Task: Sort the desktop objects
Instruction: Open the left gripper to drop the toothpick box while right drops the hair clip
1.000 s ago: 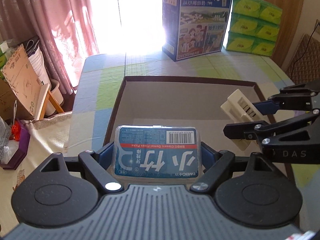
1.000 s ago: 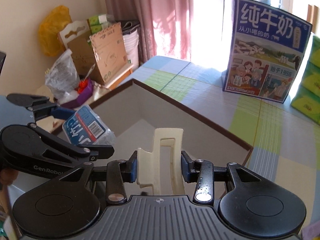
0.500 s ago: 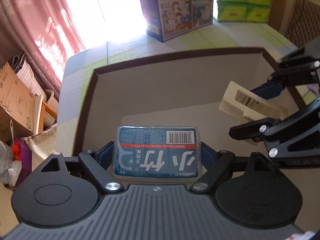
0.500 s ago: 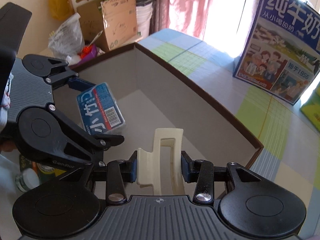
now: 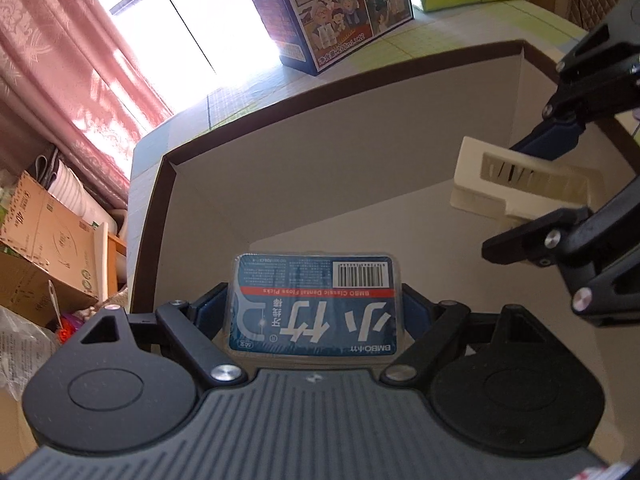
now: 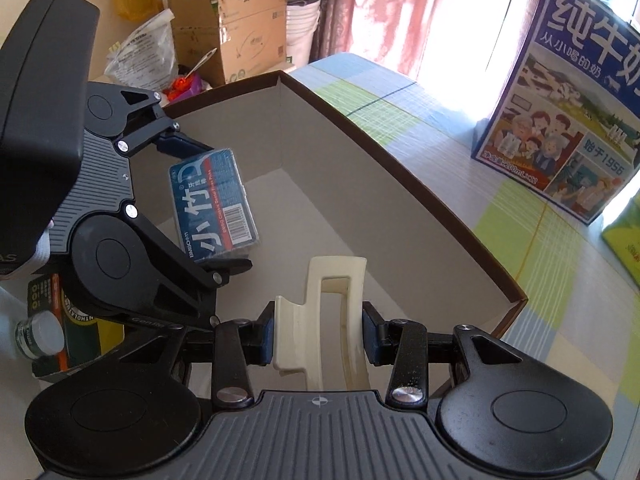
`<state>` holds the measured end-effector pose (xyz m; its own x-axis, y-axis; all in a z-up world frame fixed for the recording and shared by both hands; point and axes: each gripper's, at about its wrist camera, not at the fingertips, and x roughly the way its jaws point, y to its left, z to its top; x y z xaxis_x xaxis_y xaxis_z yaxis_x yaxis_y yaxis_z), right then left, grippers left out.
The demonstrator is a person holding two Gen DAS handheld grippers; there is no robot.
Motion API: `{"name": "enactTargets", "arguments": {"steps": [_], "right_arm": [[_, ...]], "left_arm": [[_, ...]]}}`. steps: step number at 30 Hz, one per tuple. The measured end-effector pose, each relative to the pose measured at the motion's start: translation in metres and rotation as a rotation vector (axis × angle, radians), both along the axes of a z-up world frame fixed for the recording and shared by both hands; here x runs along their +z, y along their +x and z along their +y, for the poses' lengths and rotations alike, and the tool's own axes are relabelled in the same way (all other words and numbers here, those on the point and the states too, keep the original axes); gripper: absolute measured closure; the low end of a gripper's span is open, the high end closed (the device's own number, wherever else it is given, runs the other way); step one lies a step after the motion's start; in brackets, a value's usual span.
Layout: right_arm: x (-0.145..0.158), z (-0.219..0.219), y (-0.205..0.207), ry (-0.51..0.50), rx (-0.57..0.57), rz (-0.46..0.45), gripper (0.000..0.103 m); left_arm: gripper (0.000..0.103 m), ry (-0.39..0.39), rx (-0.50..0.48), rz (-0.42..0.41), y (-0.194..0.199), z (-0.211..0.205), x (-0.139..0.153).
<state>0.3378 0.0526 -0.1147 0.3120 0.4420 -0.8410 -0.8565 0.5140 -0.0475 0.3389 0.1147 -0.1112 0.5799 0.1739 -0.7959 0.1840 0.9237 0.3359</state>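
Left wrist view is showing both grippers now sinking inside the box (image 5: 360,92): left gripper (image 5: 316,312) clamping the floss pack (image 5: 316,300), right gripper (image 6: 319,336) clamping the hair clip (image 6: 320,320), both nearing release.

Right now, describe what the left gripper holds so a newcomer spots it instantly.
Find the open brown-rimmed cardboard box. Above its floor, the left gripper clamps a flat blue dental floss pick pack; unlike the cream hair claw alongside, it bears a barcode.

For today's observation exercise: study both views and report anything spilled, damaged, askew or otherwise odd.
Nothing stands out. The left gripper holds a blue floss-pick pack and the right gripper a cream hair clip, both over the open cardboard box. No spill or damage shows.
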Motion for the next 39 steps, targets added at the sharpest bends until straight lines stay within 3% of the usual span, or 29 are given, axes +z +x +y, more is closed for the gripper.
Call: {"name": "enactTargets", "arguments": {"steps": [11,15,17,19,21,29,36,39], "right_arm": [[-0.001,0.000,0.000,-0.002,0.006,-0.012,0.064],[-0.003,-0.002,0.000,0.020,0.002,-0.057,0.064],[-0.004,-0.003,-0.001,0.026,0.020,-0.057,0.060],[-0.002,-0.006,-0.005,0.035,0.034,-0.080,0.039],[0.001,-0.010,-0.010,0.052,0.041,-0.107,0.029],[0.012,-0.027,-0.027,0.105,0.026,-0.118,0.019],[0.034,-0.043,-0.050,0.184,0.012,-0.152,0.002],[0.044,-0.049,-0.060,0.222,-0.002,-0.141,0.002]], "left_arm": [[0.018,0.012,-0.006,-0.009,0.000,0.000,0.000],[0.018,0.005,-0.002,-0.012,-0.003,0.003,0.003],[0.018,0.001,0.001,-0.015,-0.005,0.004,0.004],[0.018,-0.006,0.003,-0.018,-0.007,0.005,0.007],[0.018,-0.014,0.004,-0.021,-0.011,0.006,0.009],[0.013,-0.058,0.017,-0.031,-0.032,0.007,0.024],[0.005,-0.098,0.053,-0.047,-0.051,0.006,0.048],[0.003,-0.127,0.076,-0.054,-0.060,0.006,0.060]]}}
